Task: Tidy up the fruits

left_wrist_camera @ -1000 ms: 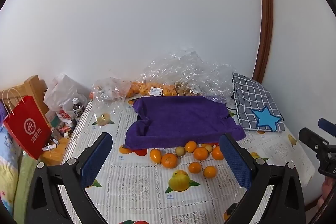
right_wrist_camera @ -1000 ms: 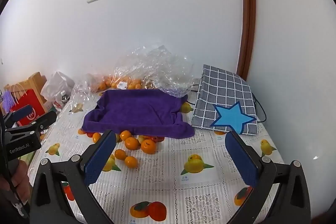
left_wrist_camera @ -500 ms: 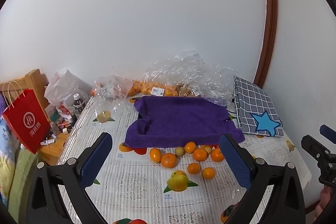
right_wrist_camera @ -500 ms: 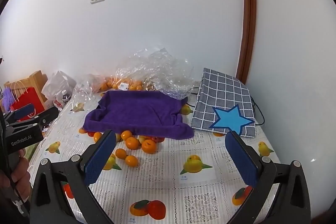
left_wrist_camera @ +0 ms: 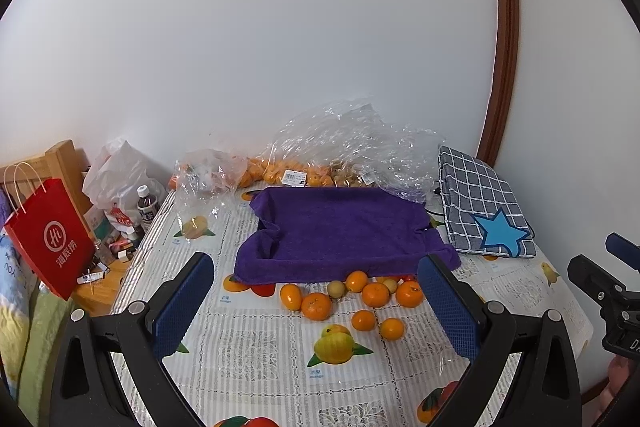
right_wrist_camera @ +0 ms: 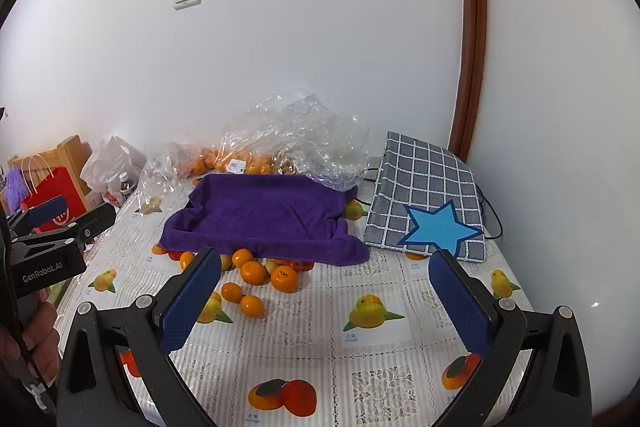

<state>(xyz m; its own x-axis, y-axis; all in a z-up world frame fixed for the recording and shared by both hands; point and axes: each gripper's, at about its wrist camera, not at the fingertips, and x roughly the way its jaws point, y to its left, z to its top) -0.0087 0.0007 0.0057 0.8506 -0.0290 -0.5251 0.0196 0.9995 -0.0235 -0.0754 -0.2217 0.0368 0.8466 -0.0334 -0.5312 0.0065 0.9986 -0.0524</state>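
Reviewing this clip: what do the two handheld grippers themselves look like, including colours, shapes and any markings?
Both are alike: the left gripper and the right gripper have black angular frames with silver screw heads and two flat rectangular fingers faced with blue textured pads. In the right wrist view, the left gripper's black body carries white "GenRobot.AI" lettering and a thin black cable. No sleeves show.

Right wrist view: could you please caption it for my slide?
Open right gripper above loose oranges beside a purple towel.

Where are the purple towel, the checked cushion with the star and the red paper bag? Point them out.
purple towel (left_wrist_camera: 344, 227), left wrist view, middle of cloth.
checked cushion (right_wrist_camera: 424, 187), right wrist view, grid fabric above star.
red paper bag (left_wrist_camera: 48, 243), left wrist view, front face.
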